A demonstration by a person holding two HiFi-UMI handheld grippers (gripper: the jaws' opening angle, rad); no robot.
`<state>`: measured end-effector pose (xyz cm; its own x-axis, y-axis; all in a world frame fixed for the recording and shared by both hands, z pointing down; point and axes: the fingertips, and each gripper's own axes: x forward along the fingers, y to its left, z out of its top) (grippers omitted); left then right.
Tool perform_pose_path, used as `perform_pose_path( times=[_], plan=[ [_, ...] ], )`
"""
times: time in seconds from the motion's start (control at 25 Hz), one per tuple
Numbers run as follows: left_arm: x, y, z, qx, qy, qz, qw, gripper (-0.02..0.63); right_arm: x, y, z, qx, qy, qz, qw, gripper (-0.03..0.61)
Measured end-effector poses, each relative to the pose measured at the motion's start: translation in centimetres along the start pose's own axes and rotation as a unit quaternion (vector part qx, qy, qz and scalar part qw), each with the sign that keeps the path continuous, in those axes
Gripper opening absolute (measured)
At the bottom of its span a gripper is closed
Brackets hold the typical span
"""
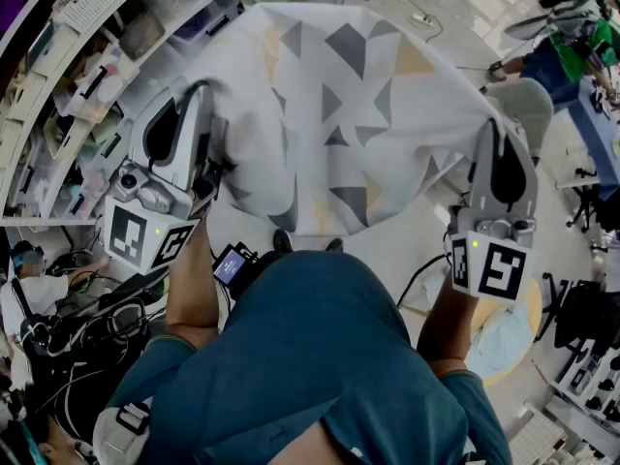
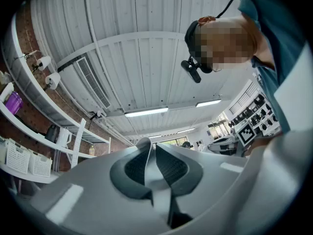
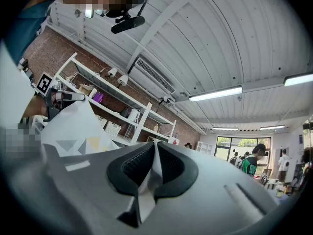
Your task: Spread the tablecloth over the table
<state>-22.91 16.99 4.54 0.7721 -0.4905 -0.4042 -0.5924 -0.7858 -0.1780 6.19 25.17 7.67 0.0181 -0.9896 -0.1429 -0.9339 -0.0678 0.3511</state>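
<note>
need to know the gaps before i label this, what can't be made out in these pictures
- table: head view, the raised tablecloth covers where it might stand; no view shows it
- left hand-held gripper, its tips: head view, buried in cloth folds
- most of the cloth: left gripper view faces the ceiling, only the pinched strip shows
- distant people: right gripper view, too small

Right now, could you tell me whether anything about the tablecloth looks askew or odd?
Nothing looks damaged. The white fabric tablecloth with grey and yellow triangles hangs in the air between the left claw and right claw, each shut on an edge. It bunches into folds near the left claw.
</note>
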Motion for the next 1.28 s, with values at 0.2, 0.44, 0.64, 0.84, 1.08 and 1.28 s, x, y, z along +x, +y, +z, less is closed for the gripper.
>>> perform_pose_path(
  times=[0.2, 0.44, 0.64, 0.84, 1.08, 1.28],
  plan=[
    [0.0, 0.2, -0.3, 0.0, 0.003, 0.004, 1.0, 0.021, 0.1, -0.3, -0.3, 0.004, -0.001, -0.001, 1.0, 0.015],
    [1.0, -1.6, -0.8, 0.004, 0.007, 0.004, 1.0, 0.022, -0.9, -2.1, -1.6, 0.01, -0.002, -0.003, 1.0, 0.015],
    [2.8, -4.1, -1.4, 0.006, 0.013, 0.003, 0.9999, 0.023, -1.7, -5.0, -3.1, 0.016, -0.002, -0.004, 1.0, 0.015],
    [4.4, -5.4, -2.4, 0.007, 0.021, 0.003, 0.9998, 0.023, -1.8, -7.0, -4.5, 0.026, -0.002, -0.003, 1.0, 0.015],
    [5.5, -5.4, -3.6, 0.008, 0.032, 0.01, 0.9994, 0.023, -0.9, -8.5, -6.0, 0.054, -0.002, -0.001, 0.999, 0.017],
    [6.3, -4.2, -5.3, 0.001, 0.049, 0.014, 0.9987, 0.025, 0.6, -8.7, -7.5, 0.06, 0.013, -0.001, 0.998, 0.018]
  ],
)
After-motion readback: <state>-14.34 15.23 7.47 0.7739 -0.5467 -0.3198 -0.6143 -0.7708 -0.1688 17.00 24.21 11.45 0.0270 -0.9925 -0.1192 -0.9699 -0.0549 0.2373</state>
